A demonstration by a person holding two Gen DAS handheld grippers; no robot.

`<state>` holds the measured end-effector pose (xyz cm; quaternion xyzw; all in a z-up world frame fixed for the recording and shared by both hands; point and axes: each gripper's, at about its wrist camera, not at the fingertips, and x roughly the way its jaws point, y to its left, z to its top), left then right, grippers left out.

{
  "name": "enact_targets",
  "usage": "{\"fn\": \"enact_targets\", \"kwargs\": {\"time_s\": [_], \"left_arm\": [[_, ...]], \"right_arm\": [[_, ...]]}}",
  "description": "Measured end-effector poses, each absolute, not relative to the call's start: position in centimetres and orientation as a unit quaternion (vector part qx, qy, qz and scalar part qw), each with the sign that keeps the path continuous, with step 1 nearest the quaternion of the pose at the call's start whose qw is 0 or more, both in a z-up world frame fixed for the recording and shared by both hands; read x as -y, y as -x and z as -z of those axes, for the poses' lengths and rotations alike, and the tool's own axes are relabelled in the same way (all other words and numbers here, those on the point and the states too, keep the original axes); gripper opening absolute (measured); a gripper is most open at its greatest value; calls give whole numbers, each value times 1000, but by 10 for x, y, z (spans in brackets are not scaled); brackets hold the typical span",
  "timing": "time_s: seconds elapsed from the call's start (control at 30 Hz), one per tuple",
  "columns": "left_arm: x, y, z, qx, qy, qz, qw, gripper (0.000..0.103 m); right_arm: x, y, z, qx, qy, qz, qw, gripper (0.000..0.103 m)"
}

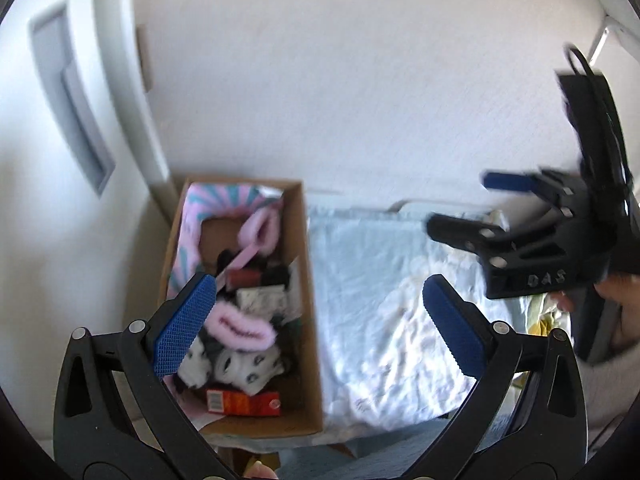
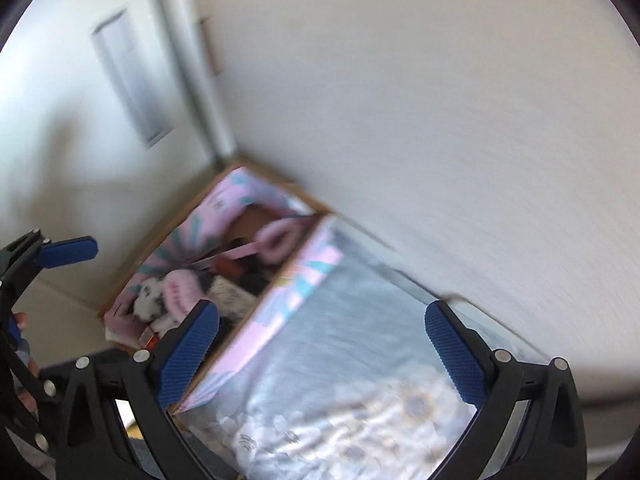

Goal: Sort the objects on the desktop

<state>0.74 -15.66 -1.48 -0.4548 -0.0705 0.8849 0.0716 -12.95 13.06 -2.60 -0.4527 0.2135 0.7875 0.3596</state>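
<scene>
Your cardboard box (image 1: 308, 280) on the left already holds many small items; the pale cloth (image 1: 372, 300) looks bare. Left gripper (image 1: 320, 320) and right gripper (image 2: 322, 354) are both spread, holding nothing.

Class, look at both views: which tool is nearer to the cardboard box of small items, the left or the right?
Left. The left tool hangs open just above the cardboard box, one pad over its contents. The right tool is open too, off beyond the pale cloth.
</scene>
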Motion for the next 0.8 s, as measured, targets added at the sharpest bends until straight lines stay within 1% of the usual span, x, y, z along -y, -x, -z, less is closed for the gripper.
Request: {"fn": "enact_targets", "kwargs": {"time_s": [0.13,0.23,0.4,0.57,0.73,0.8], "left_arm": [[137,-2,-6,61,437,-895,71,103],[117,-2,-20,42,420,-903,86,103],[96,-9,-36,30,383,-920,83,103],[80,-15,-30,18,369,-927,69,103],[75,-19,-16,42,383,-920,77,103],[72,-21,-9,39,386,-918,77,103]], "right_arm": [[-127,82,5,-235,425,-757,436,103],[-121,55,-6,-244,405,-741,476,103],[-104,15,-20,-259,381,-710,532,103],[-88,-8,-19,-268,361,-688,569,103],[-73,-23,-11,-279,338,-678,590,103],[-69,-26,-3,-282,335,-675,594,103]]}}
